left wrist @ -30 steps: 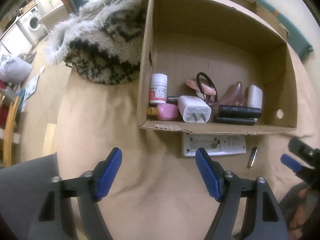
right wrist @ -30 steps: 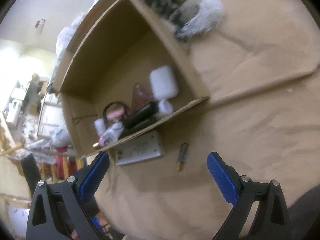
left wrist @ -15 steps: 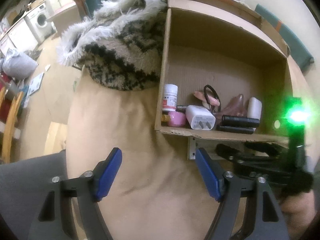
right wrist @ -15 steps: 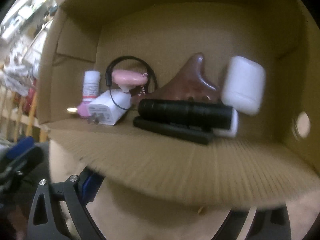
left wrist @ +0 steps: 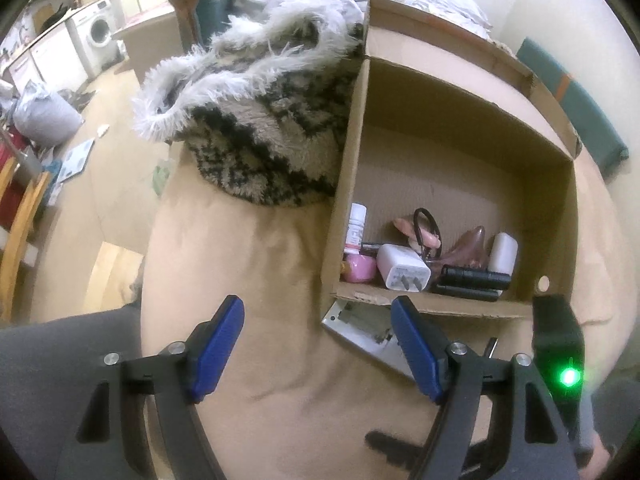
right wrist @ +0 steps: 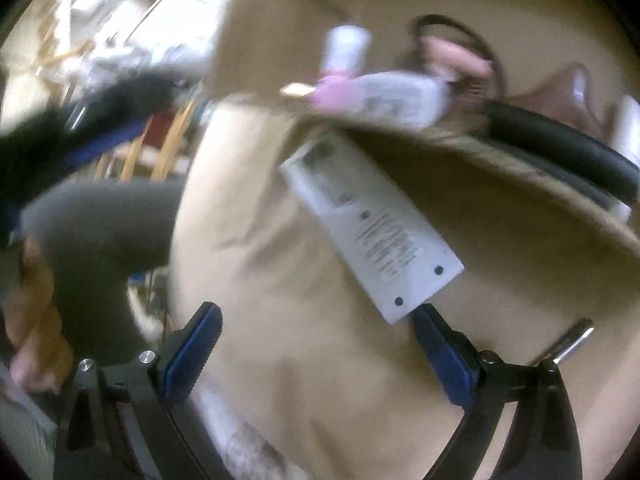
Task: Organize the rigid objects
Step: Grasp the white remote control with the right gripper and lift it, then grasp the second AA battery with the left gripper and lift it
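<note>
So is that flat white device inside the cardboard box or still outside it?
Outside. The flat white device lies on the tan cloth, in front of the cardboard box, one end tucked under its front flap.

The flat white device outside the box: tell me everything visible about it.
The flat white device is a thin rectangular slab, apparently plastic, with printed text, a label patch and small dark screw holes. It lies flat on the tan cloth, one end tucked under the cardboard box, the other beside the open right gripper's finger, ungripped.
</note>
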Available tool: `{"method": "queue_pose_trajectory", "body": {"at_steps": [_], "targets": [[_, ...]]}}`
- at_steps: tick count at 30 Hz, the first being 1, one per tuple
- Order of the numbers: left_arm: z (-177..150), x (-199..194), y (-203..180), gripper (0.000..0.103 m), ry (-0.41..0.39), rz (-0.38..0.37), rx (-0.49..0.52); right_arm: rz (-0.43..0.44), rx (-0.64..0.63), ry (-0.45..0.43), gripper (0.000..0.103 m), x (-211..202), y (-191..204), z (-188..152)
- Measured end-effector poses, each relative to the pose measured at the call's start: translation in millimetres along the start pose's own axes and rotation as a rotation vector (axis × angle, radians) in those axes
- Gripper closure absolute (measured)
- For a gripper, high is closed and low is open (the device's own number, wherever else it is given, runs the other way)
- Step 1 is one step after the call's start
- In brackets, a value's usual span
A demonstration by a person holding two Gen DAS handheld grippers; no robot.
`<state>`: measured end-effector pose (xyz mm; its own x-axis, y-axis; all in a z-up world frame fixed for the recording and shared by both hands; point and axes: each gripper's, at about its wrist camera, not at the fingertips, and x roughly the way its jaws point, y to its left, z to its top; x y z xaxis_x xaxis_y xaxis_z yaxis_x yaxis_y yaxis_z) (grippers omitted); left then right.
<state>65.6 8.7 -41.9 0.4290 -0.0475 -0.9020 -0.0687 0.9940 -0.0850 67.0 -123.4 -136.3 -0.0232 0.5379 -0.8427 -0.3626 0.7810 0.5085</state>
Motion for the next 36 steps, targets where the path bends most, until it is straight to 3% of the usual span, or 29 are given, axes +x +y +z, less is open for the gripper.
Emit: {"method": "queue_pose_trajectory", "body": {"at_steps": [5, 12, 15, 19, 21, 24, 26, 29, 36], "targets": [[0.6, -2.1, 0.9, 0.029, -0.016, 0.02, 0.003, -0.234, -0.009, -0.067, 0.0, 1.6, -9.0, 15.9], [1.9, 0.5, 4.9, 0.029, -0.02, 0.054, -0.009, -0.352, -0.145, -0.049, 0.0, 41.3, 22.3, 42.3], [3.3, 3.0, 10.0, 0.029, -0.017, 0.07, -0.028, -0.415, -0.192, -0.092, 0.0, 55.3, 35.6, 46.2], [3.8, 6.1, 13.3, 0.029, -0.006, 0.074, -0.046, -0.444, -0.216, -0.15, 0.004, 61.4, 45.0, 44.2], [4.3, 7.6, 13.3, 0.028, -0.001, 0.072, -0.051, -0.454, -0.253, -0.176, 0.026, 59.8, 51.8, 37.9], [5.0, 5.7, 11.5, 0.027, -0.011, 0.044, -0.058, -0.467, -0.287, -0.179, 0.049, 57.6, 65.8, 32.5], [6.4, 2.6, 9.9, 0.027, -0.027, 0.075, -0.045, -0.476, -0.307, -0.156, 0.053, 54.6, 69.0, 29.8], [8.2, -1.1, 12.4, 0.027, -0.039, 0.06, -0.056, -0.428, -0.238, -0.129, 0.057, 49.3, 69.8, 26.1], [5.6, -1.4, 15.1, 0.027, -0.031, 0.063, -0.058, -0.347, -0.081, -0.111, 0.058, 4.9, 22.8, -1.4]]}}
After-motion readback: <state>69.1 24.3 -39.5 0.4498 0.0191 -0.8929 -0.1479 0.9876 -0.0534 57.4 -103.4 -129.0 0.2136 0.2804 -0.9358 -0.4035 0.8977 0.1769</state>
